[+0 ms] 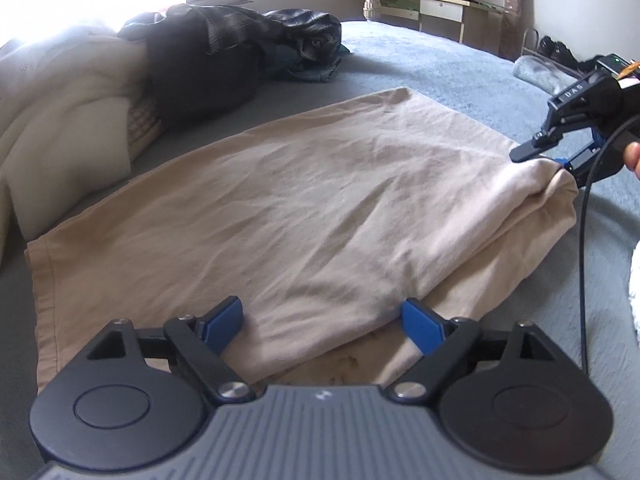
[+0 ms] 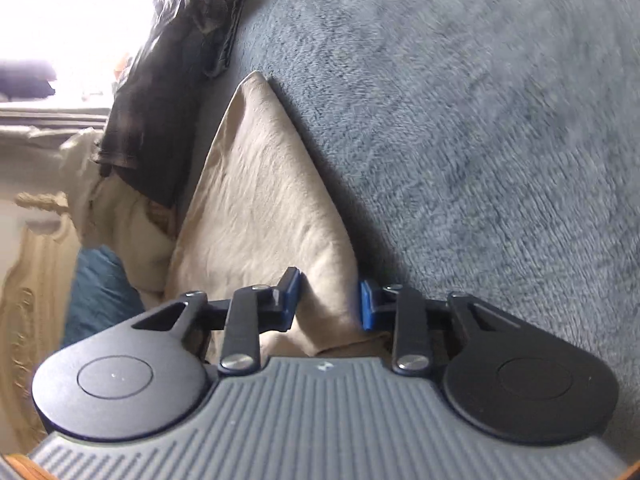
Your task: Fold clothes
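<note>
A beige garment [image 1: 304,208] lies folded over on the grey-blue bed cover [image 1: 420,68]. My left gripper [image 1: 324,322] stands wide open at the garment's near edge. Its blue pads [image 1: 224,320] sit on either side of the thick fold without pressing it. At the garment's right corner my right gripper [image 1: 540,156] has its fingers around the bunched cloth. In the right wrist view the beige garment [image 2: 260,200] fills the narrow gap of the right gripper [image 2: 328,304], and both pads [image 2: 291,300] press on it.
A heap of dark and plaid clothes [image 1: 224,40] and a cream blanket [image 1: 60,112] lie at the far left. A low desk [image 1: 432,4] and shoes [image 1: 556,50] stand beyond the bed. A black cable [image 1: 584,264] hangs beside the right gripper, with something white [image 1: 634,280] at the right edge.
</note>
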Tool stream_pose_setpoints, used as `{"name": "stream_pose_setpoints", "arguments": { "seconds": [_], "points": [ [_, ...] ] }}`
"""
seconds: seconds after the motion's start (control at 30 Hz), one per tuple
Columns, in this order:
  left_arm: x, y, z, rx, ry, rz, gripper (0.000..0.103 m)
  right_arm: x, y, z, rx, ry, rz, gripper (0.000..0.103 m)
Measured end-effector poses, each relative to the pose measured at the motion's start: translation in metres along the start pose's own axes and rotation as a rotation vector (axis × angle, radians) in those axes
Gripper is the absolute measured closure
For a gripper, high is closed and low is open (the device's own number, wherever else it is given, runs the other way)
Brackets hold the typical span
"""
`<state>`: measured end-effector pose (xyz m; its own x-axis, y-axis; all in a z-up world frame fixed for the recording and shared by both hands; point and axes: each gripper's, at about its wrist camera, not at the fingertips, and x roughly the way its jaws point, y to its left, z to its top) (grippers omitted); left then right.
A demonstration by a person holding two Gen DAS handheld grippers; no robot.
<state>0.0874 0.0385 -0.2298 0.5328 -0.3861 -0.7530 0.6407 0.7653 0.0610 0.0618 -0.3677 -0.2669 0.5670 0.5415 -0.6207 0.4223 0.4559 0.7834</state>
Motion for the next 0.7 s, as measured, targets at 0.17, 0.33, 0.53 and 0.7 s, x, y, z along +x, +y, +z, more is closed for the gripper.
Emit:
{"name": "stream_pose_setpoints", "arguments": {
  "seconds": [0.17,0.33,0.53,0.7],
  "points": [
    [0.001,-0.001,0.000,0.005,0.004,0.000,0.014,0.003,-0.014,0.009,0.088,-0.063,0.105,0.073],
    [0.002,-0.001,0.000,0.004,0.006,0.002,0.013,0.009,-0.018,0.016,0.085,-0.042,0.127,0.076],
    [0.004,-0.001,0.000,0.001,0.007,0.002,0.012,0.011,-0.016,0.008,0.088,0.022,0.128,0.075],
    [0.004,0.000,0.001,-0.002,0.010,-0.001,0.012,0.012,-0.018,0.006,0.100,0.038,0.137,0.075]
  ]
}}
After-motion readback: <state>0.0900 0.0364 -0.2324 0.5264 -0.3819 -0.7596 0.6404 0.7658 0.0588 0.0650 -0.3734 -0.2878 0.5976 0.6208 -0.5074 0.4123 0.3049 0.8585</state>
